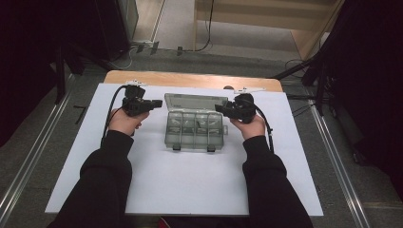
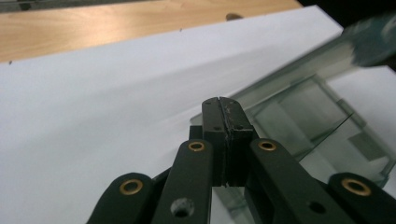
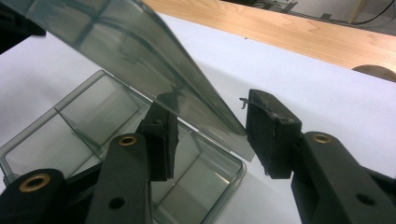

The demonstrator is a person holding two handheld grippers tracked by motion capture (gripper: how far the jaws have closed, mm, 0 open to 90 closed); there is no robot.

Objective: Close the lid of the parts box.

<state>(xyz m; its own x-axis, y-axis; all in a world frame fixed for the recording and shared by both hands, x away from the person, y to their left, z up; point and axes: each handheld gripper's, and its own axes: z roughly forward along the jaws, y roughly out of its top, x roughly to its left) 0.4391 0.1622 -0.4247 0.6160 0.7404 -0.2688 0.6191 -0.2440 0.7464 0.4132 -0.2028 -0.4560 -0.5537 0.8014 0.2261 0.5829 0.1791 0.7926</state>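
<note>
1. Left gripper: in the high view it is held in the person's left hand, level with the left end of the compartment box and just apart from it. In the left gripper view its two black jaws are pressed flat together with nothing between them; the box's left end wall lies just ahead of and to the right of the tips, near but not touching

2. Compartment box: clear, smoke-tinted plastic, resting on the white sheet that covers the wooden table, between the two grippers. Its compartments look empty as far as the views show. Two latches at the near edge hang free

3. Lid: already unlatched and raised, tilted back on its far hinge edge. In the right gripper view the lid slants down from the upper left, and its right end passes between the right gripper's jaws

4. Right gripper: held in the person's right hand at the box's right end. Its jaws stand wide apart, one on each side of the lid's end; whether either pad touches the plastic cannot be told

5. Progress, as a judgement: the opening looks largely done, latches released and lid up; what remains is to swing it fully back, or to close on it
</note>
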